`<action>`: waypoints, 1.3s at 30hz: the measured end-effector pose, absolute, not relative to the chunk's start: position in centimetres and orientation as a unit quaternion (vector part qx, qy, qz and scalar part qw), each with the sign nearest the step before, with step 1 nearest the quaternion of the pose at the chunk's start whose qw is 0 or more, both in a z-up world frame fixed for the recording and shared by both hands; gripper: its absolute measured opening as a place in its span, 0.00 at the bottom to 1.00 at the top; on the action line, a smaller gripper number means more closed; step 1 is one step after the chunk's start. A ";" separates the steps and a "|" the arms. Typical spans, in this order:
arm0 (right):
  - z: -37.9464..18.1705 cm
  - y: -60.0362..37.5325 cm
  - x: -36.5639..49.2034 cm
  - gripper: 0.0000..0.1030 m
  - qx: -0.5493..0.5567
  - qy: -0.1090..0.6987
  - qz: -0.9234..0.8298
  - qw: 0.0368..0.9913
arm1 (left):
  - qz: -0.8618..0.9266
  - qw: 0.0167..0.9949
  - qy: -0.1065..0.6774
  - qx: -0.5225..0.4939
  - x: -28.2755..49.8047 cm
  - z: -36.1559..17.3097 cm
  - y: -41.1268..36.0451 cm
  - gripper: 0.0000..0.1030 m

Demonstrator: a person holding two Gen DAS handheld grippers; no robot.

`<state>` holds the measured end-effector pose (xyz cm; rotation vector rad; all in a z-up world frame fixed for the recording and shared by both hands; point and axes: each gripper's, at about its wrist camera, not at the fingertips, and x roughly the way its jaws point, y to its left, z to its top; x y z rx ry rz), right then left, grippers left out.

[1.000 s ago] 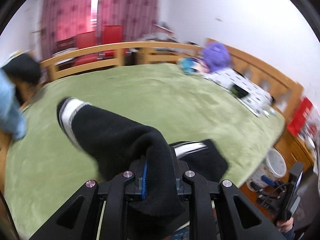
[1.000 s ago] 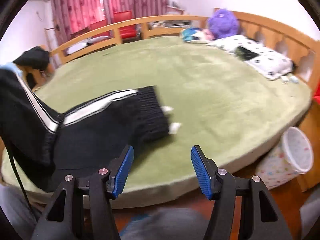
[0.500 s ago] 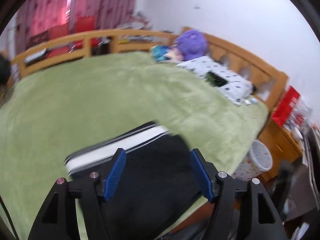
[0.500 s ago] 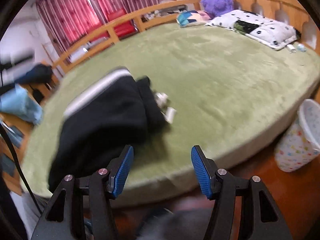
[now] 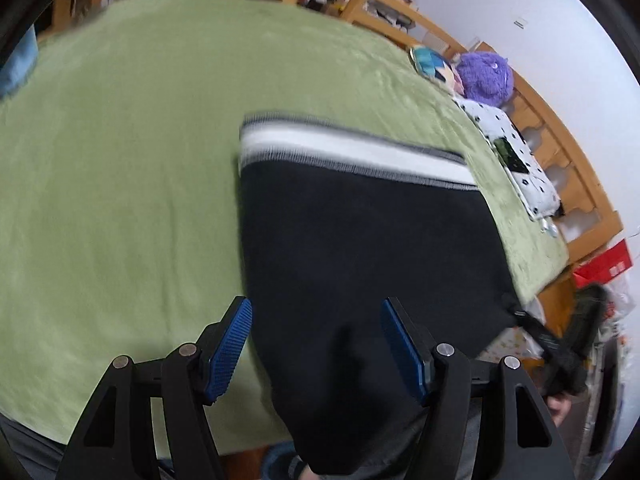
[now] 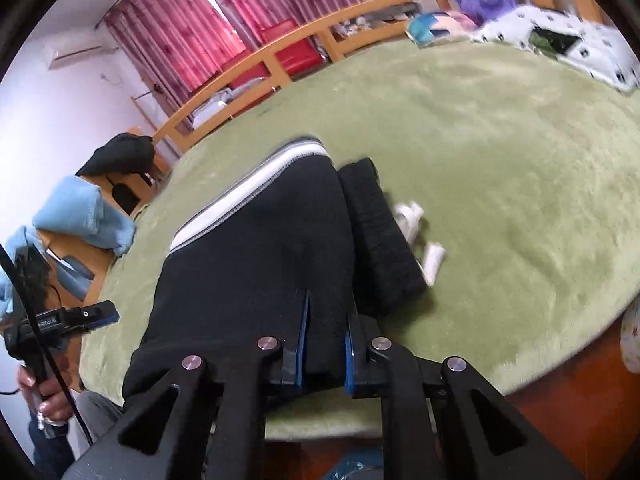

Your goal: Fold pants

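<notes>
The black pants [image 5: 360,248], with a white side stripe [image 5: 352,152], are being laid folded on the green bed [image 5: 120,168] near its front edge. The left claw [image 5: 316,340] is being held wide above the fabric, its blue pads [image 5: 230,344] touching nothing. The right claw [image 6: 324,344], its jaws having just been closing, is being kept pinched narrow on the near edge of the pants, beside the ribbed waistband [image 6: 380,240] and white drawstring ends [image 6: 432,258].

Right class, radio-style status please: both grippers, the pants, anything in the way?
Left gripper open over pants. Right gripper just closed, pinching pants' near edge. Pants folded on green bed cover. Nothing in the way.
</notes>
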<state>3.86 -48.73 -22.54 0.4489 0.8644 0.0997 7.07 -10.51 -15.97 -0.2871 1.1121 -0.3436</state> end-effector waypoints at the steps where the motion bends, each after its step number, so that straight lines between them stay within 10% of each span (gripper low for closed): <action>1: -23.5 -48.6 3.9 0.16 0.214 0.423 0.040 0.879 | -0.167 0.817 0.535 -0.138 6.7 -17.2 -10.9 0.63; 6: -22.0 -47.0 4.2 0.50 0.133 0.448 0.016 0.884 | -0.164 0.815 0.551 -0.077 4.4 -21.1 -14.2 0.79; 12: -18.4 -48.2 4.8 0.53 0.113 0.411 0.021 0.904 | -0.176 0.808 0.561 -0.033 4.3 -19.4 -15.1 0.78; 21: -15.3 -44.0 14.4 0.50 0.046 0.365 0.098 0.925 | -0.166 0.859 0.481 -0.050 12.0 -14.0 -13.7 0.79; 27: -20.6 -43.4 18.3 0.23 0.041 0.395 0.067 0.915 | -0.138 0.842 0.516 -0.078 17.3 -18.7 -14.3 0.78; 34: -20.3 -43.4 18.1 0.22 0.028 0.393 0.047 0.918 | -0.137 0.827 0.534 -0.107 16.8 -20.4 -13.6 0.85; 35: -19.8 -43.5 17.9 0.25 0.027 0.397 0.046 0.916 | -0.142 0.825 0.535 -0.110 16.2 -20.2 -13.4 0.85; 37: -18.9 -44.4 16.5 0.67 0.032 0.406 0.022 0.913 | -0.143 0.826 0.534 -0.109 14.8 -19.6 -12.1 0.85; 39: -18.7 -46.0 14.3 0.77 0.060 0.402 0.018 0.914 | -0.145 0.827 0.532 -0.105 13.0 -19.5 -11.5 0.79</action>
